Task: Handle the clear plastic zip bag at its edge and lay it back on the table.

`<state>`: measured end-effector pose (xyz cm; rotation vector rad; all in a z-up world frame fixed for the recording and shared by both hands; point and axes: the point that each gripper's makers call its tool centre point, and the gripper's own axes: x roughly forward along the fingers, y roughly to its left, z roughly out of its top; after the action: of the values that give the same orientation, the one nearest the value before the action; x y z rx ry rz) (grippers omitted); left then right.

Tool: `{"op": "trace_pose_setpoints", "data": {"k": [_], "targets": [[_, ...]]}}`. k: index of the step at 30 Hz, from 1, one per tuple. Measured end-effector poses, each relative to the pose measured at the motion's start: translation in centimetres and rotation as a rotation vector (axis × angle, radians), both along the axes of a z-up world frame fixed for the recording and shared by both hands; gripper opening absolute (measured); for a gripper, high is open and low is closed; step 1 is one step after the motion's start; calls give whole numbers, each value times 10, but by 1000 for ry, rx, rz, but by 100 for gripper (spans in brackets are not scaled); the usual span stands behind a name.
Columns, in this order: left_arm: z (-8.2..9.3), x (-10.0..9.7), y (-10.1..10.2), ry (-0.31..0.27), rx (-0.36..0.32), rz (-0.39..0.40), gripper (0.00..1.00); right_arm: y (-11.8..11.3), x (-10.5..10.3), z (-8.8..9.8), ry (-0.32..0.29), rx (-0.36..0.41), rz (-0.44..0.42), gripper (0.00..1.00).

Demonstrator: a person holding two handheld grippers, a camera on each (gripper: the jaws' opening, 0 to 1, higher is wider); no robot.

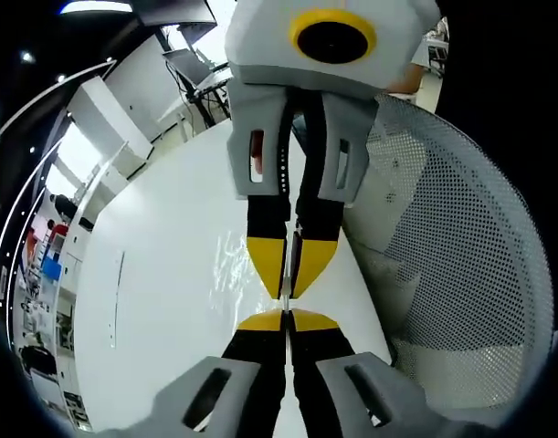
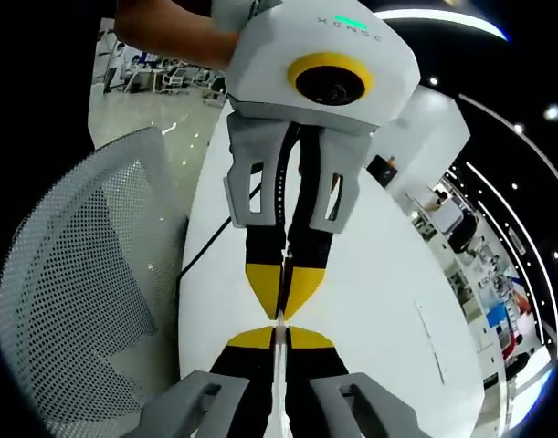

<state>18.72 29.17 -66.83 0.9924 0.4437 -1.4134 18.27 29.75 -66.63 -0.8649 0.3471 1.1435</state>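
We see the two tools meeting tip to tip above a white surface, each view showing its own tool rising from the bottom and the other tool coming down from the top.

In the left gripper view, the left tool has its yellow-tipped jaws drawn together, with only a thin seam between them. The right tool points down at it, its jaws also pressed together, and the two sets of yellow tips nearly touch. A thin clear edge runs in the seam between the jaws, which we take for the edge of the clear plastic zip bag; faint glints and creases of the film show on the surface just beside the tools. Whether the bag body lies flat or hangs we cannot tell.

In the right gripper view, the right tool is closed, with a pale thin strip caught between its jaws, and the left tool comes down to meet it, likewise closed on the same line.

A white mesh chair back stands just beside the surface. A dark cable trails across the surface near that chair.
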Motion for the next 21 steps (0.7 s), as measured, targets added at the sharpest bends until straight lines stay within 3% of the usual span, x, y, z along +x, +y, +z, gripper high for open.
{"op": "trace_pose_setpoints", "data": {"k": [21], "targets": [[2,1,5,-4,2,6,0,-5,0,1,1,2,-10,0]]}}
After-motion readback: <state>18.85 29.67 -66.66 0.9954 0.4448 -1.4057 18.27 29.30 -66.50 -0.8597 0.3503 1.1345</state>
